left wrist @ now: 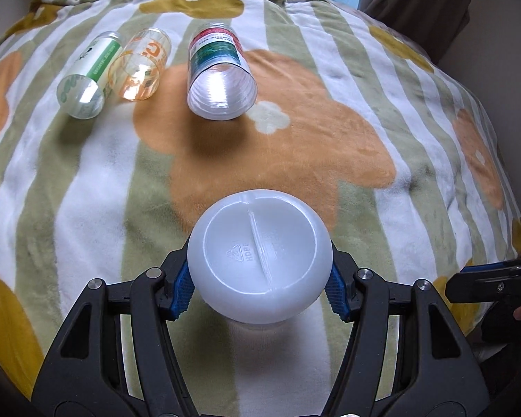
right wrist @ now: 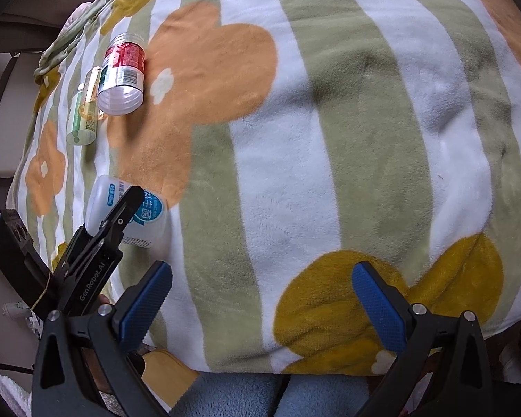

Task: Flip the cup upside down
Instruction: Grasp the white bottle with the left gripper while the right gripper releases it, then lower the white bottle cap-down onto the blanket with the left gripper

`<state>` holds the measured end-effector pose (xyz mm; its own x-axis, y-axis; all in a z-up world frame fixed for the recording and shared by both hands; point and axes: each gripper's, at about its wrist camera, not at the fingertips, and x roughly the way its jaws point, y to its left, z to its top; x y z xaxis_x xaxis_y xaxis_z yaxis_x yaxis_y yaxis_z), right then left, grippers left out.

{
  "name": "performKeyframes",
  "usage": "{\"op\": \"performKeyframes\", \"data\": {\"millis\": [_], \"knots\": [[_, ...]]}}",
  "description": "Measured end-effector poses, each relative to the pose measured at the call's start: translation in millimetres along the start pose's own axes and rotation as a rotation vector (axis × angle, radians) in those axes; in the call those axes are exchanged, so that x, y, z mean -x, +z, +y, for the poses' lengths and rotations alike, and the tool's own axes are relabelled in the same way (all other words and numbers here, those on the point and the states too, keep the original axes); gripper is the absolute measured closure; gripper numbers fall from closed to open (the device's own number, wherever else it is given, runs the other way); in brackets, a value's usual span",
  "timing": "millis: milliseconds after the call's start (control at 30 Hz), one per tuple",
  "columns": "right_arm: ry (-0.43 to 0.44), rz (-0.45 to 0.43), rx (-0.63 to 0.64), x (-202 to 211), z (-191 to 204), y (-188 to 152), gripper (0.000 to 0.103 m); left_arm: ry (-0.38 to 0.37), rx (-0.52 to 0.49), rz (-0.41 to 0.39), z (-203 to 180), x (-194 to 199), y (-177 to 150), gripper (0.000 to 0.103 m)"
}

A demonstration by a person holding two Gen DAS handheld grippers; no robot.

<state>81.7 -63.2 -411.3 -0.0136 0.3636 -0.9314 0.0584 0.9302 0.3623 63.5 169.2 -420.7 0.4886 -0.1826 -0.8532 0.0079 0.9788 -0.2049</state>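
My left gripper (left wrist: 259, 290) is shut on a white plastic cup (left wrist: 259, 255). Its flat base, with a moulded seam and recycling mark, faces the camera, and both blue pads press its sides. From the right wrist view the same white cup (right wrist: 146, 213) shows a blue label and stands base up on the blanket, partly hidden by the left gripper's black finger. My right gripper (right wrist: 260, 304) is open over the near edge of the blanket with nothing between its blue pads (right wrist: 146, 300).
Three clear bottles stand at the back left of the flowered, striped blanket (left wrist: 330, 139): a green-labelled one (left wrist: 88, 76), an orange one (left wrist: 140, 66) and a red-and-green-labelled one (left wrist: 218, 73). The right gripper's tip (left wrist: 489, 278) pokes in at the right edge.
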Motion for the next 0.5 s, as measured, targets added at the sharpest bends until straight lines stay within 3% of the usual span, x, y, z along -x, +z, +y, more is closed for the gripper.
{"op": "performKeyframes", "data": {"millis": [167, 233, 267, 300, 500], "knots": [[-0.003, 0.002, 0.029, -3, 7, 3, 0.000, 0.011, -0.023, 0.026, -6, 4, -10, 0.043], [-0.005, 0.002, 0.035, -5, 10, 3, 0.000, 0.014, -0.027, 0.030, -8, 7, -12, 0.032], [-0.010, 0.001, 0.037, -5, 12, 3, 0.000, 0.019, -0.028, 0.026, -8, 8, -12, 0.009], [-0.015, 0.000, 0.041, -5, 13, 3, 0.000, 0.019, -0.030, 0.019, -8, 11, -12, 0.000], [-0.037, -0.005, 0.070, -8, 21, 3, 0.000, 0.014, -0.038, 0.010, -5, 17, -6, 0.000]]}}
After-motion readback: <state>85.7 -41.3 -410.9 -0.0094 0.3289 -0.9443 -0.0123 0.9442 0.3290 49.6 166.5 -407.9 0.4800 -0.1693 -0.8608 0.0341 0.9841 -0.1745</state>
